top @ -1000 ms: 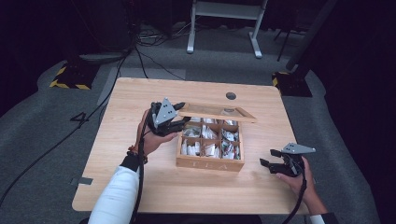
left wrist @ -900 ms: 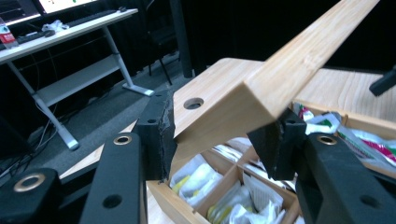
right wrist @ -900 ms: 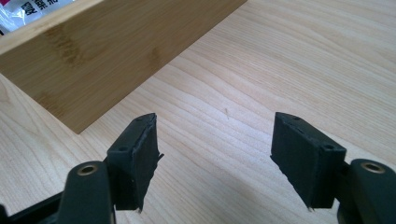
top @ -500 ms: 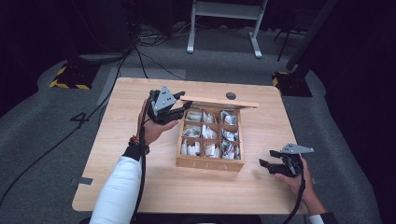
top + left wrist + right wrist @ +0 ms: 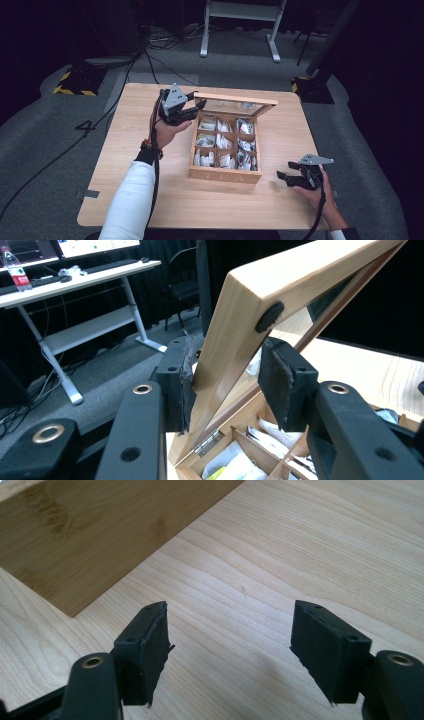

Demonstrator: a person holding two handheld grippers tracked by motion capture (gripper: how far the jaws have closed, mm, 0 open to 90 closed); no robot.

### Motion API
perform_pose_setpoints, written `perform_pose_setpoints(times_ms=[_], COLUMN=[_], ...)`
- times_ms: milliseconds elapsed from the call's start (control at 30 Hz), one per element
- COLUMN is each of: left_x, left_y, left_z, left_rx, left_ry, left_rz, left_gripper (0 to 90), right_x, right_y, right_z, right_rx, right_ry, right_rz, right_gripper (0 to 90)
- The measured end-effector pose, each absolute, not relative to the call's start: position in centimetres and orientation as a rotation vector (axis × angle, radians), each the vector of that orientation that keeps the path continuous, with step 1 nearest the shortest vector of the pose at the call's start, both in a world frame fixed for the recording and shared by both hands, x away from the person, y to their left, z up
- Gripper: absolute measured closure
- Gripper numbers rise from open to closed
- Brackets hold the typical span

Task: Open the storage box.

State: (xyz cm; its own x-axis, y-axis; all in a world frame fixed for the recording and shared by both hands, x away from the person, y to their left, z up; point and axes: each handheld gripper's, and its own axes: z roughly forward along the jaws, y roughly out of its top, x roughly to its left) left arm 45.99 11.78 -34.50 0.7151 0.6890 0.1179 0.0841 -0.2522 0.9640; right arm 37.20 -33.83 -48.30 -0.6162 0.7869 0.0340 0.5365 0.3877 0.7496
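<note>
Clamping the lid (image 5: 235,335) of one nine-compartment box (image 5: 224,172), the left gripper (image 5: 192,111) apparently grips; right gripper (image 5: 230,650) wide, empty.

The pale wooden bench (image 5: 125,150) stands on grey carpet (image 5: 45,150) in a dark room with black surroundings. Beyond the bench's far edge stands a white-legged desk (image 5: 240,20); cables (image 5: 155,45) trail over the carpet to the left of the desk. Yellow-and-black striped blocks (image 5: 75,87) sit by the bench's far corners.
</note>
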Motion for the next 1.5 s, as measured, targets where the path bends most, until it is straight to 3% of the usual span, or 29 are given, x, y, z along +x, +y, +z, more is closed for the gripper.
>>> perform_pose_setpoints(times_ms=[1500], left_x=[49.9], left_y=[10.7], left_z=[-35.0], left_rx=[1.719], left_ry=[0.744], left_rz=[0.678], left_gripper=[59.7], right_x=[37.4], right_y=[-32.9], right_z=[-49.5], right_rx=[1.132], right_ry=[2.382], right_rz=[1.028], right_gripper=[32.1])
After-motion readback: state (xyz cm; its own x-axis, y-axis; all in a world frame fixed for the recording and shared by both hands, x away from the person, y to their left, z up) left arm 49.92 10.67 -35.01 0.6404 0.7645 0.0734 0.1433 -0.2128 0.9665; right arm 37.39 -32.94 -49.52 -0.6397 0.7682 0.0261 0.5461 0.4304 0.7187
